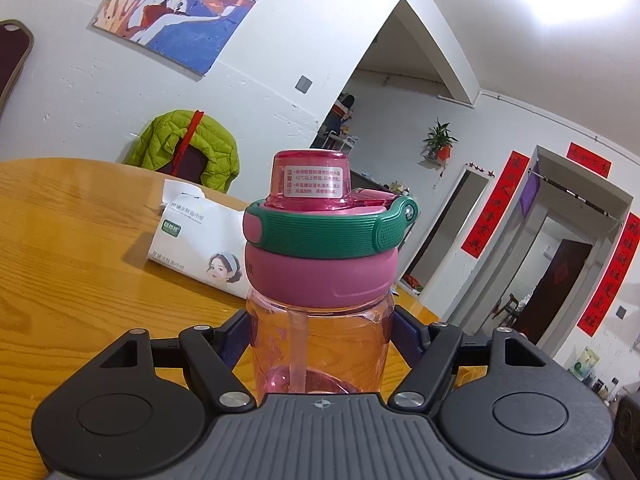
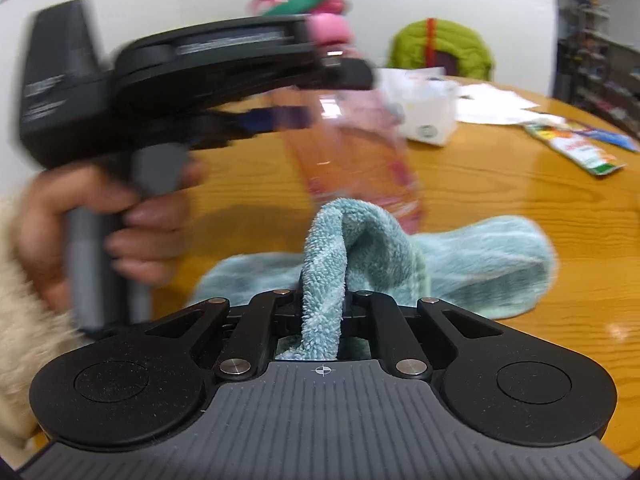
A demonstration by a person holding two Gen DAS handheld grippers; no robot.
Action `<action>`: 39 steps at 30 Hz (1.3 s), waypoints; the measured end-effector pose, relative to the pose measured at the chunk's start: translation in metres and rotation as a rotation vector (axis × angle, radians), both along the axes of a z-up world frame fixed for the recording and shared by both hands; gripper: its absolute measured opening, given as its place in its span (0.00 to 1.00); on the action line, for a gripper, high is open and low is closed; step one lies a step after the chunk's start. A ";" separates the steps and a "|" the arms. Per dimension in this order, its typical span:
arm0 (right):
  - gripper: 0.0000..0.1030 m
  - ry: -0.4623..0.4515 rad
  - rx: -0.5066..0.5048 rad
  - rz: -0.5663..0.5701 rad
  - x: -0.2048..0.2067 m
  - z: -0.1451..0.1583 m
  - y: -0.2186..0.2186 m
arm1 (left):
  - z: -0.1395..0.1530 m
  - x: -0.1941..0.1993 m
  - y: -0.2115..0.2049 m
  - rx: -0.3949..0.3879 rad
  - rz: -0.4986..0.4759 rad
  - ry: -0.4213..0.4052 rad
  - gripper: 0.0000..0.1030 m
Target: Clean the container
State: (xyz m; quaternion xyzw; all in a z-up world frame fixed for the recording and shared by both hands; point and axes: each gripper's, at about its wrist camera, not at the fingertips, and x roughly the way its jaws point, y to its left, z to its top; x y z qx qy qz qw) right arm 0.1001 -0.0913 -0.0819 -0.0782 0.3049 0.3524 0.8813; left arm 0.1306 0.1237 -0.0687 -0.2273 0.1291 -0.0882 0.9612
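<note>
Wooden table (image 2: 500, 200) | left claw (image 1: 320, 332) clamps pink bottle (image 1: 320, 280) | right claw (image 2: 322, 308) pinches blue towel (image 2: 460, 264)

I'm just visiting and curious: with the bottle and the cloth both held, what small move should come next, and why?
Probably bring the right claw, shut on the blue cloth, up against the pink bottle that the left claw holds. The cloth sits just below the bottle's side, so wiping can begin.

Centre frame, the clear pink bottle (image 1: 320, 344) wears a pink lid (image 1: 320, 272) with a ribbed green band (image 1: 320, 236); the cloth (image 2: 480, 264) is fluffy pale teal; the bench (image 1: 60, 260) is grained honey wood
</note>
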 end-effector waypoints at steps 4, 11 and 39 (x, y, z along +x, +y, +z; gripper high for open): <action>0.08 -0.069 -0.073 -0.141 0.016 -0.003 -0.009 | 0.000 0.001 -0.002 0.019 -0.008 -0.003 0.70; 0.09 -0.143 -0.231 -0.326 0.054 -0.005 -0.019 | 0.004 -0.003 -0.021 0.152 -0.031 -0.023 0.70; 0.69 0.059 0.295 -0.302 -0.002 0.019 -0.105 | 0.025 -0.031 -0.077 0.492 0.118 0.139 0.70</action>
